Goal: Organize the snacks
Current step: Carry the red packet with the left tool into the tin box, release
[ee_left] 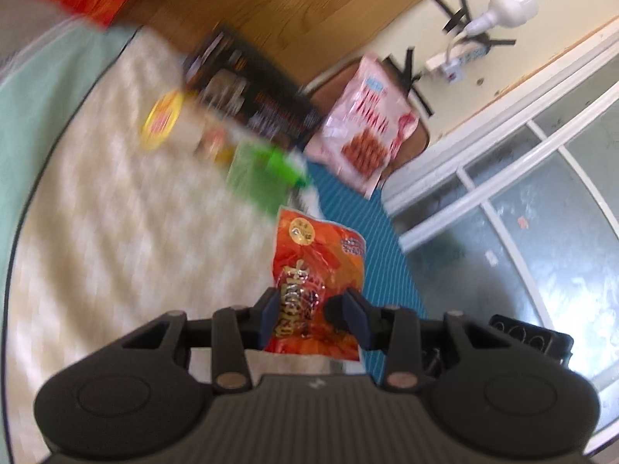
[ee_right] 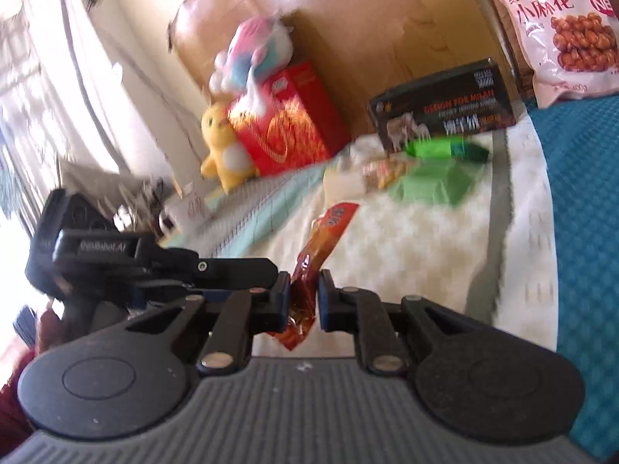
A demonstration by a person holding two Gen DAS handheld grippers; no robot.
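Observation:
An orange-red snack packet (ee_left: 319, 266) is held up above a quilted white bed cover (ee_left: 116, 224). My left gripper (ee_left: 313, 319) has its jaws around the packet's lower end. My right gripper (ee_right: 303, 301) is shut on the same packet (ee_right: 313, 255), seen edge-on. The left gripper (ee_right: 116, 259) shows at the left of the right wrist view. More snacks lie beyond: a pink-white bag of twists (ee_left: 365, 123) (ee_right: 557, 27), a black box (ee_left: 251, 89) (ee_right: 445, 108), a green packet (ee_left: 267, 172) (ee_right: 437, 170) and a yellow-lidded item (ee_left: 162, 120).
A red gift box (ee_right: 290, 120) and plush toys (ee_right: 228, 143) stand by a wooden headboard (ee_right: 367, 11). A teal mat (ee_right: 580, 232) lies to the right. A glass sliding door (ee_left: 522, 212) and a wall power strip (ee_left: 456, 58) are beyond the bed.

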